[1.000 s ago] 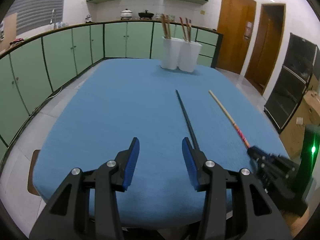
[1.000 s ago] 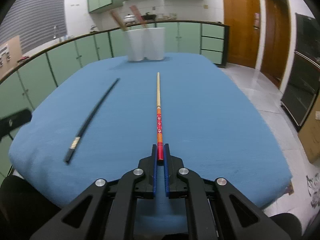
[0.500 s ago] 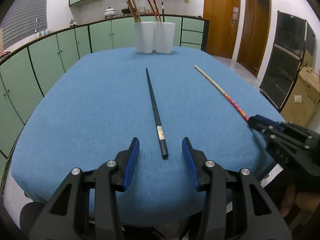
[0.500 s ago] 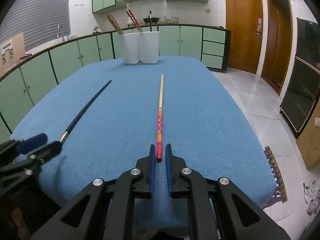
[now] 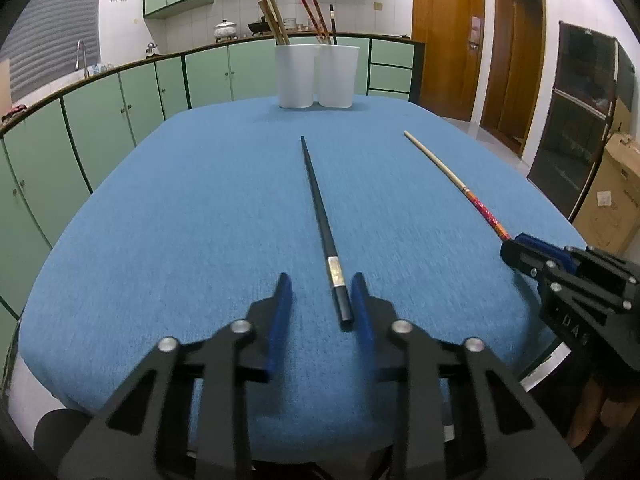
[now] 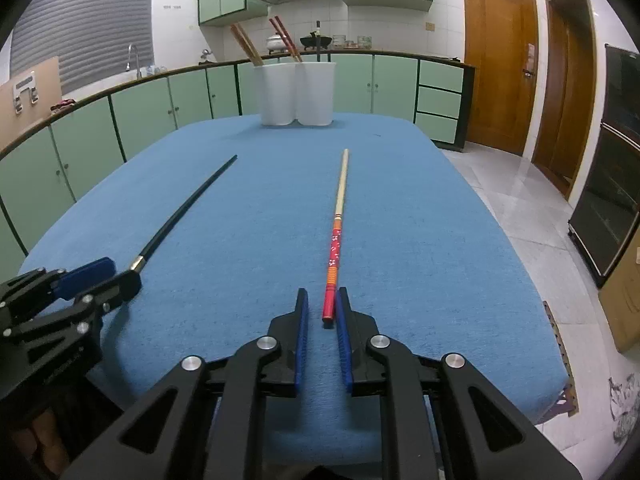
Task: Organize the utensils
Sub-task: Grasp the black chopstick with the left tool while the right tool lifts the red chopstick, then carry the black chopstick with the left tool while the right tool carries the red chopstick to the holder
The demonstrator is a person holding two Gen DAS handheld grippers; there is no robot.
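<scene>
On the blue worktop [image 5: 180, 220], the left claw [image 5: 318, 300] gapes around the black chopstick [image 5: 320, 216]'s near end; the right claw [image 6: 322, 316], narrowly parted, brackets the red-ended chopstick [image 6: 336, 236]. Both sticks look light, stiff, slick: grip the thicker near ends.

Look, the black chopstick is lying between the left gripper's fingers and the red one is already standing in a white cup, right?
Not quite. The red chopstick lies flat on the blue table, its end between the open right gripper fingers, as the right wrist view shows. The black chopstick does lie between the left gripper fingers.
</scene>
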